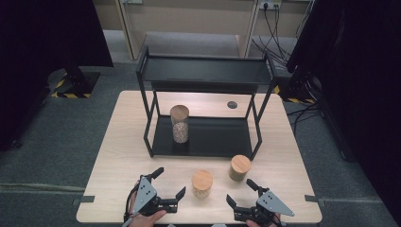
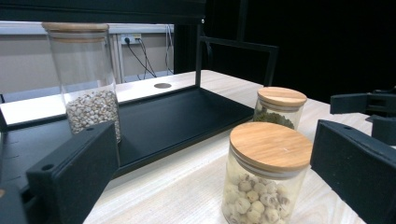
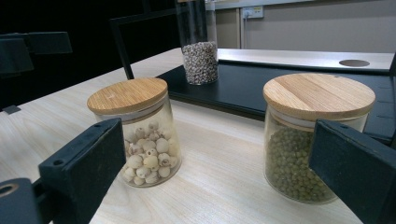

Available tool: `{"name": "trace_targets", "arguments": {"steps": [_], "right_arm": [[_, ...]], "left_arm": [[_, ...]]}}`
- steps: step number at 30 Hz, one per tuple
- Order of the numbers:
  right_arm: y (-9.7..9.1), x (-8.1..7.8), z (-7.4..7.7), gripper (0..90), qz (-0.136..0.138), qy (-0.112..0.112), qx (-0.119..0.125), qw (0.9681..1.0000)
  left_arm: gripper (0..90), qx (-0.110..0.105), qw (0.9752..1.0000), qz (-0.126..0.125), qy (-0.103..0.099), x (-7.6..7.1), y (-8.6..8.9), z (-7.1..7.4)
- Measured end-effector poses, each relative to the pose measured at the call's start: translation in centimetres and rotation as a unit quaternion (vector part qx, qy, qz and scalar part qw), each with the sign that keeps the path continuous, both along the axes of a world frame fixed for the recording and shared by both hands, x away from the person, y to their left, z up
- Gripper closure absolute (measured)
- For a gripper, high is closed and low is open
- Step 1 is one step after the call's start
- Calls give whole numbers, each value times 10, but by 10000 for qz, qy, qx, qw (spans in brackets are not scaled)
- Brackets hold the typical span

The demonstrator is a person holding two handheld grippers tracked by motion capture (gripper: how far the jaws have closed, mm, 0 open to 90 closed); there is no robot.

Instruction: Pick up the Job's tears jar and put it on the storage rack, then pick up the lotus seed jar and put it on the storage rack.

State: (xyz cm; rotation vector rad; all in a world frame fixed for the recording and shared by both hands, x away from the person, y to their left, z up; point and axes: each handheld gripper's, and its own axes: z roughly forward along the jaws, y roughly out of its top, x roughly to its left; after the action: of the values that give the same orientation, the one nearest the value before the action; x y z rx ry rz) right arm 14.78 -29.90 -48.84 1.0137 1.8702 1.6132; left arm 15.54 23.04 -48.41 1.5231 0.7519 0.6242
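Both grippers wide open, holding nothing. Left gripper (image 1: 169,183) and right gripper (image 1: 240,192) sit at the near table (image 1: 118,142) edge, either side of the jar of pale seeds (image 1: 202,183).

Landmark: the black rack (image 1: 203,137). Pale-seed jar stands on the table in front of it, near the middle. Green-bean jar (image 1: 239,168) is also in front, closer to the rack's right leg. Tall jar (image 1: 179,124) is already on the rack's lower shelf, left side.

Risks, as I judge them:
- Glass is smooth and round; off-centre squeeze could spin or tip it.
- Lids look loose-fit; gripping by the lid might lift it off.
- The two short jars stand near each other; a wide jaw swing could knock the green one.
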Motion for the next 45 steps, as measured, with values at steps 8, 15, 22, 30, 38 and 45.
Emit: {"name": "trace_targets", "arguments": {"steps": [8, 15, 22, 30, 38, 45], "right_arm": [[0, 0, 0, 44, 6, -9, 7, 10000], [0, -1, 0, 44, 16, -21, 4, 10000], [1, 0, 1, 44, 53, -24, 2, 10000], [6, 3, 1, 44, 172, -26, -26, 9998], [15, 10, 2, 45, 320, -29, -106, 9994], [21, 16, 1, 47, 455, 15, -173, 9988]], "left_arm": [[7, 13, 10000, -32, 20, 0, 1, -6], [7, 13, 10000, -21, 43, -1, 2, -8], [7, 11, 10000, -24, 83, 0, 2, -10], [7, -6, 9999, -29, 129, 2, 3, -11], [7, -3, 9999, -23, 138, 1, 4, -12], [7, -29, 9999, 2, 148, 1, 4, -13]]}}
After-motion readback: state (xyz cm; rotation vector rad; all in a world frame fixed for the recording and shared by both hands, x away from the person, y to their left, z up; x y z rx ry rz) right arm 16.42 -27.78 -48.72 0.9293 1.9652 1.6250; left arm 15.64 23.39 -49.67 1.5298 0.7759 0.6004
